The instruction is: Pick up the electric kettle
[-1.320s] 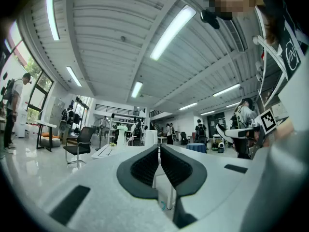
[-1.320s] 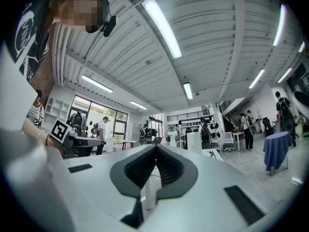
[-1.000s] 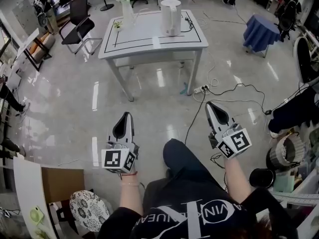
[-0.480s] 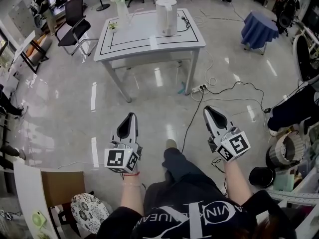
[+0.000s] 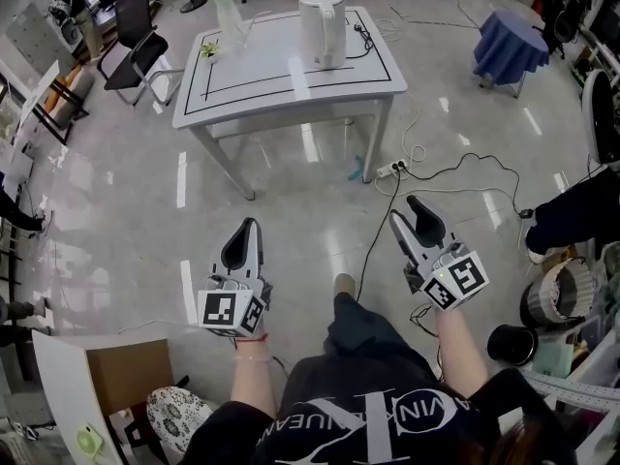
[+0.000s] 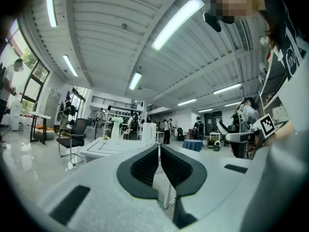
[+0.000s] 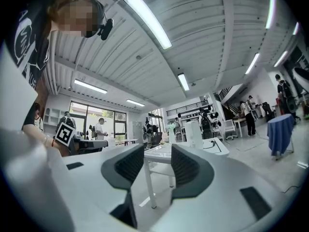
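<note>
A white electric kettle (image 5: 323, 27) stands upright near the far edge of the white table (image 5: 291, 77), its cord trailing to the right. It shows small and distant in the left gripper view (image 6: 148, 131) and in the right gripper view (image 7: 194, 134). Both grippers are held level over the floor, well short of the table. My left gripper (image 5: 247, 225) is shut with nothing in it, its pads meeting (image 6: 158, 147). My right gripper (image 5: 407, 209) has just been opening; its jaws stand apart (image 7: 158, 148) with nothing between them.
A vase of flowers (image 5: 224, 10) stands at the table's far left. A power strip and cables (image 5: 392, 170) lie on the floor ahead of my right gripper. A black office chair (image 5: 131, 29) stands left, a blue-draped round table (image 5: 511, 46) right, a cardboard box (image 5: 121, 381) near left.
The right gripper's jaws have gone from shut to open. Both grippers and the person have moved forward, so the table sits nearer and larger in view.
</note>
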Demonstrator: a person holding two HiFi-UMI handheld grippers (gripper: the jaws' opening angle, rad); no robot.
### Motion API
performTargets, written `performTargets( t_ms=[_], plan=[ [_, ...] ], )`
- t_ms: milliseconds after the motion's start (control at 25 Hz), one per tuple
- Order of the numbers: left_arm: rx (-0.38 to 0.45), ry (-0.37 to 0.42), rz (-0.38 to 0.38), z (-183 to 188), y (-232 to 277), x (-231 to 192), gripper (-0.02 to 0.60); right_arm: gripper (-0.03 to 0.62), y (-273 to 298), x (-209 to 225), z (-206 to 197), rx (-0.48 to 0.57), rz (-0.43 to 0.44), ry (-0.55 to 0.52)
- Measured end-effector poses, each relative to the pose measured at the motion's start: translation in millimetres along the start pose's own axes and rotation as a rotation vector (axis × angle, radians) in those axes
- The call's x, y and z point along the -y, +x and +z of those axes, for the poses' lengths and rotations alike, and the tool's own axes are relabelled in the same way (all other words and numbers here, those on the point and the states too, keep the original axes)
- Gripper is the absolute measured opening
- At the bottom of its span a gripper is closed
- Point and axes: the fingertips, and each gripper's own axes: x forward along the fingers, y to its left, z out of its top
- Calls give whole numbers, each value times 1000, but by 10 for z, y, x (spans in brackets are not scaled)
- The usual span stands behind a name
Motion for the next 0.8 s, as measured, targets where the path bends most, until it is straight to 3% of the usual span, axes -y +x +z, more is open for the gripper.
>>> performTargets(
  t_ms=[800],
  plan=[
    [16, 18, 20, 232, 1451, -713, 18, 160, 1267, 1091, 9, 12, -9, 51]
  ],
)
